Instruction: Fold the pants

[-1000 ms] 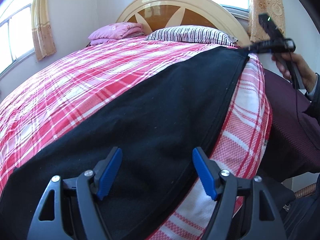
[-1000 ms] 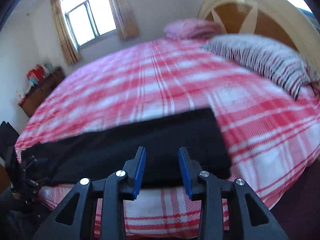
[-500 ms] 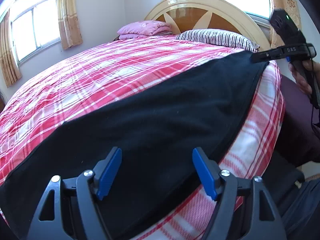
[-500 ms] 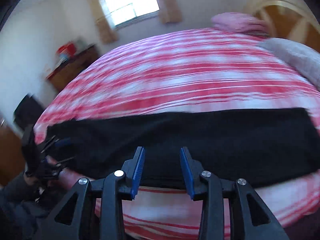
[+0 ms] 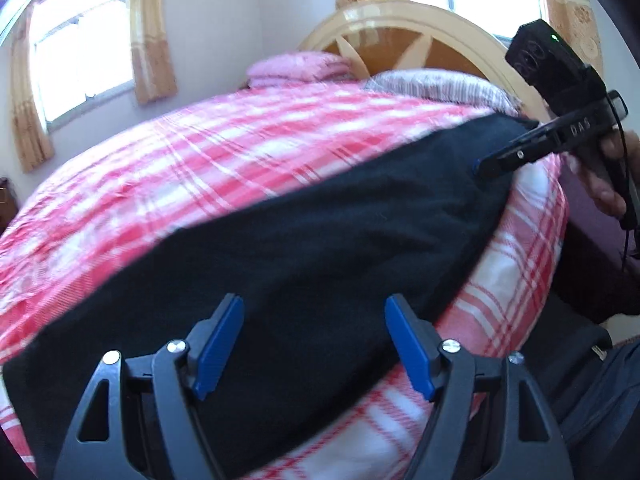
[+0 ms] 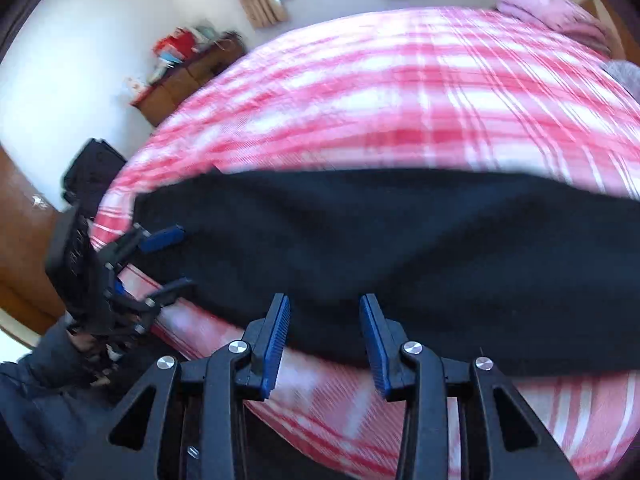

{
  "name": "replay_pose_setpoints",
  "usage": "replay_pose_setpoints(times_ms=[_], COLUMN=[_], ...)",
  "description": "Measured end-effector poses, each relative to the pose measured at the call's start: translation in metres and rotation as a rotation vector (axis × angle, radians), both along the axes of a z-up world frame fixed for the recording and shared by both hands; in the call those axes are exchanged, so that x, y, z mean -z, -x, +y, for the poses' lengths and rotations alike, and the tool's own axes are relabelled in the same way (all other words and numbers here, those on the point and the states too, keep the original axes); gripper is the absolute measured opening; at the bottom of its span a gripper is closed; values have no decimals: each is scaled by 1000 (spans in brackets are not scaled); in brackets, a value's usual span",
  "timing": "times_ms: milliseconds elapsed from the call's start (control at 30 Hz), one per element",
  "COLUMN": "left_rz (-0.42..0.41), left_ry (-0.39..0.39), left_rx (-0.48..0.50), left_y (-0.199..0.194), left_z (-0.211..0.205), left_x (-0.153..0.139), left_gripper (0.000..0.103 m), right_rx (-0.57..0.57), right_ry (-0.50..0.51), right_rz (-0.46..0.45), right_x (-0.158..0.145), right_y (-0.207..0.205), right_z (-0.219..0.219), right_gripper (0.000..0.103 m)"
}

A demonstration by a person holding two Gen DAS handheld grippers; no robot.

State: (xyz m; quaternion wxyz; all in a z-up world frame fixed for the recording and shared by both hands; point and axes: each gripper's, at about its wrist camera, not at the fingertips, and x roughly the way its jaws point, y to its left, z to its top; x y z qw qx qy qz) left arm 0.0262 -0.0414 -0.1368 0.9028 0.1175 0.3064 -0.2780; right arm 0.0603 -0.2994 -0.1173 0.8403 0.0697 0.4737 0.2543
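Note:
Black pants lie flat in a long strip along the near edge of a bed with a red and white plaid cover. They also show in the right wrist view. My left gripper is open and empty, its blue pads above one end of the pants. It shows in the right wrist view at the left end of the pants. My right gripper is open and empty over the near edge of the pants. It shows in the left wrist view at the far end of the pants.
A striped pillow and a folded pink blanket lie by the wooden headboard. A wooden cabinet with red items stands by the far wall. A black bag sits past the foot of the bed.
Both views have swung. The right gripper has turned left along the pants and come over their far end. The left gripper has shifted slightly. The pants lie still.

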Motion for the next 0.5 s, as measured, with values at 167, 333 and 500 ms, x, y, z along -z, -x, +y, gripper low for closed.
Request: replay_pose_setpoints(times_ms=[167, 333, 500], left_rz=[21, 62, 58], left_ry=[20, 12, 7], left_rx=[-96, -113, -106], left_y=[-16, -24, -22], left_z=[31, 39, 36], left_x=[5, 23, 26], left_gripper=[80, 80, 87], right_rx=[-84, -110, -94], right_ry=[-108, -110, -115], right_rz=[53, 128, 246], right_x=[-6, 11, 40], right_y=[-59, -110, -146], right_z=[68, 137, 173], right_gripper=[39, 39, 39])
